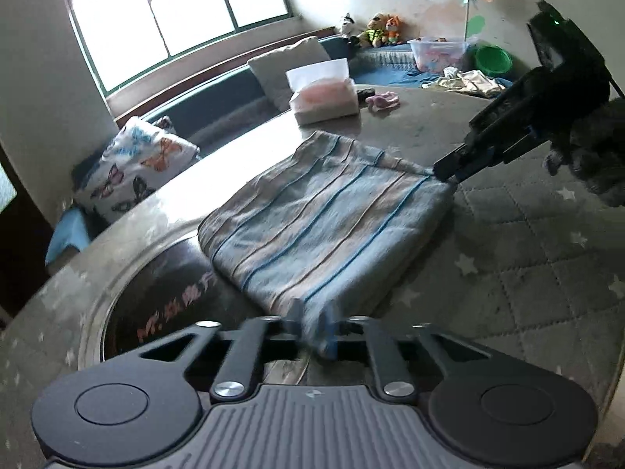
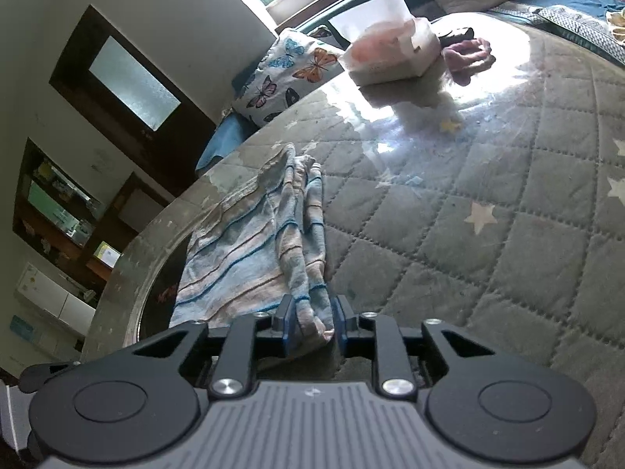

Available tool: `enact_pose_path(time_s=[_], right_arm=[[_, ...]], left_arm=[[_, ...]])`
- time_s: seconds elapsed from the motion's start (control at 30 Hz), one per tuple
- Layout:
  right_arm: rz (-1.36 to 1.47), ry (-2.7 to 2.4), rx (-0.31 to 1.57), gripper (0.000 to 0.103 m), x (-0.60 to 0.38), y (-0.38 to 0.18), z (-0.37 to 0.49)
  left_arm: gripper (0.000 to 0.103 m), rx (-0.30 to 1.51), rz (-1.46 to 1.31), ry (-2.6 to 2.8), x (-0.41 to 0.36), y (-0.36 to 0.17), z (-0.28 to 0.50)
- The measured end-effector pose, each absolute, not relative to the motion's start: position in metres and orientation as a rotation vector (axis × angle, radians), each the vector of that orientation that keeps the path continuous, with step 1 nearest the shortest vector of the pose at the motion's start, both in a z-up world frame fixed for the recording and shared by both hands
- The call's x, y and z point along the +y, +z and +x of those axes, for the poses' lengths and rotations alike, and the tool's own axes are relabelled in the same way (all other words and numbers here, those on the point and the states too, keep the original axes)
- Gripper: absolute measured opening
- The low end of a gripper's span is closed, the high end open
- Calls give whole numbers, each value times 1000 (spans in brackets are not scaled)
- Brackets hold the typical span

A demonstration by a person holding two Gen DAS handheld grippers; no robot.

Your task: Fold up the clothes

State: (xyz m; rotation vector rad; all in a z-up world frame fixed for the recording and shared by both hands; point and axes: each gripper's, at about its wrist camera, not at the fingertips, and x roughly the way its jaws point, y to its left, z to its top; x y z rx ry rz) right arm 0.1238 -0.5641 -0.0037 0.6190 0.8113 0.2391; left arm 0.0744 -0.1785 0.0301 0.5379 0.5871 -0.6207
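A blue and beige striped garment lies folded over on the round table. My left gripper is shut on its near corner, low over the table. My right gripper shows at the right in the left wrist view, pinching the garment's far right corner. In the right wrist view the right gripper is shut on a bunched edge of the striped garment, which trails away to the left over the table.
A tissue box and a pink cloth item sit at the table's far side. A dark round inset lies in the table's left part. A butterfly cushion, a bench with toys, and a window lie beyond.
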Motion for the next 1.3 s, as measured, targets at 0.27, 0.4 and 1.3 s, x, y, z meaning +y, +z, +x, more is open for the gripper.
enact_pose_path(time_s=[0.27,0.4,1.3], right_arm=[[628,261,836,17,-559,-12,126],[637,267,837,10,-560,-10,119],[292,249,783,13,-510,51,24]], left_arm=[[14,617,576,-635,-190,13,90],[5,630,554,-660,-182,14,90],[9,530,521,-931,-167,60,6]])
